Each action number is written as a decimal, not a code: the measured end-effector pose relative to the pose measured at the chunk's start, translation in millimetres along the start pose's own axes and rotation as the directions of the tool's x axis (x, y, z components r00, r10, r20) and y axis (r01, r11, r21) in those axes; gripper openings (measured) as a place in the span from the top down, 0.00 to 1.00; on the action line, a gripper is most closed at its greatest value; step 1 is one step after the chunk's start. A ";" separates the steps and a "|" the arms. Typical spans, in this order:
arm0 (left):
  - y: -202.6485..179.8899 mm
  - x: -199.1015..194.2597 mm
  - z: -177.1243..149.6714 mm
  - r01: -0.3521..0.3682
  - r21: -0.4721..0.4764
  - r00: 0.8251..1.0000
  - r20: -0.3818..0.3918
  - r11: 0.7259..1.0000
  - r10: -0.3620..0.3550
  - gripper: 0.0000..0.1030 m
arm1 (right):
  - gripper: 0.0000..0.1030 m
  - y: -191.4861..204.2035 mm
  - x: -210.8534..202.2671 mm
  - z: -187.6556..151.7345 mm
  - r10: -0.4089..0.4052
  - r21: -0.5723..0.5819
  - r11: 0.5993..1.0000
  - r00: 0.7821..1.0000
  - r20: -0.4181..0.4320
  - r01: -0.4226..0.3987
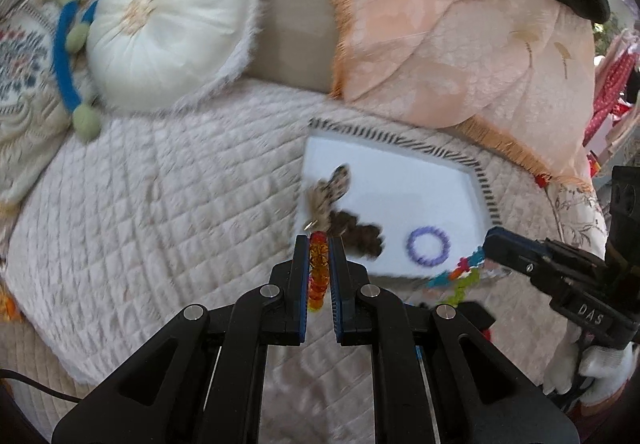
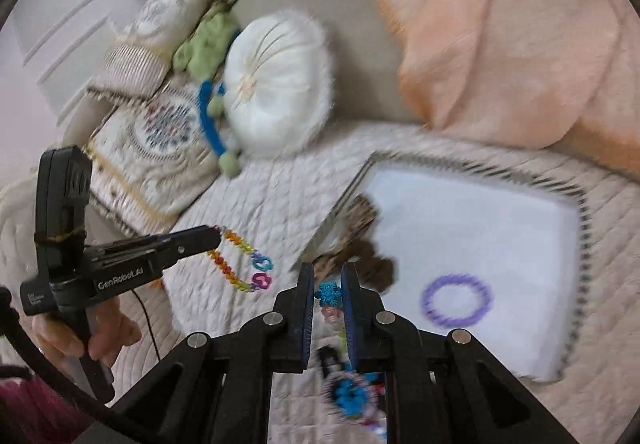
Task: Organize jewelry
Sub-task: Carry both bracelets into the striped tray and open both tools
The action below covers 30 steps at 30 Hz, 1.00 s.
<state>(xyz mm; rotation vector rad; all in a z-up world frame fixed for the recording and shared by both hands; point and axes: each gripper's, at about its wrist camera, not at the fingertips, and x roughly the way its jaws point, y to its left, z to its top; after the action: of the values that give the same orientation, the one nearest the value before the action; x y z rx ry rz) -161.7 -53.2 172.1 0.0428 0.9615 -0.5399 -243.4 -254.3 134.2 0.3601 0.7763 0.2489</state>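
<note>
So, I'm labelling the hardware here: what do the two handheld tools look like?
Both are black plastic linkages with silver pivot pins and blue finger pads. The left tool bears white "GenRobot.AI" lettering, a trailing black cable and a bare hand. The right tool reads "DAS", gripped by a white glove.

Both pictures are bright, with soft and even light, and no hard shadows fall on the quilted bed cover (image 1: 160,203). The white tray (image 1: 400,183) looks slightly bluish and almost overexposed. The right wrist view is strongly blurred by motion: the peach blanket (image 2: 500,43) and the purple ring (image 2: 456,300) are smeared. The left wrist view is sharper, with some blur at the tray. The fisheye bends straight lines, and the corners are black.
</note>
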 end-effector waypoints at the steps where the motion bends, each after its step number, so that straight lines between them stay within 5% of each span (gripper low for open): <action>1: -5.5 2.2 4.4 0.009 0.005 1.000 0.000 1.000 -0.009 0.92 | 0.88 -7.8 -6.2 2.7 -0.016 0.010 1.000 1.000 0.011 0.016; 7: -48.8 34.5 28.0 0.052 0.047 0.998 -0.032 0.998 -0.051 0.92 | 0.88 -55.0 -13.7 5.5 -0.115 0.072 0.991 0.993 0.008 0.114; 14: -90.8 95.6 42.4 0.090 0.075 0.991 -0.104 0.993 -0.082 0.92 | 0.88 -106.2 -3.4 -10.2 -0.140 0.161 0.976 0.989 -0.042 0.145; 24: -71.9 163.6 30.3 -0.027 0.043 0.979 -0.200 0.999 0.035 0.92 | 0.88 -163.4 25.3 -29.3 -0.303 0.183 0.925 0.938 -0.168 0.332; 26: -66.7 167.0 27.2 -0.042 0.031 0.976 -0.213 0.999 0.048 0.91 | 0.78 -162.0 25.8 -29.1 -0.320 0.179 0.922 0.936 -0.148 0.344; 27: -64.8 168.2 25.4 -0.044 0.029 0.974 -0.222 0.999 0.049 0.90 | 0.60 -160.4 24.7 -29.2 -0.320 0.184 0.922 0.938 -0.134 0.341; 29: -64.9 166.8 22.5 -0.052 0.040 0.973 -0.221 0.998 0.060 0.78 | 0.56 -157.5 21.7 -29.4 -0.300 0.197 0.928 0.947 -0.114 0.317; 30: -65.4 164.2 20.7 -0.059 0.047 0.975 -0.213 0.997 0.067 0.63 | 0.56 -155.0 20.3 -30.2 -0.295 0.199 0.928 0.948 -0.116 0.313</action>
<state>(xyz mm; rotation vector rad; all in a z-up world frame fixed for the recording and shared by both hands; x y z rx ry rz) -101.5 -184.1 67.8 0.1703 1.1558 -0.5028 -237.8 -381.5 38.7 0.4294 0.9332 -0.1154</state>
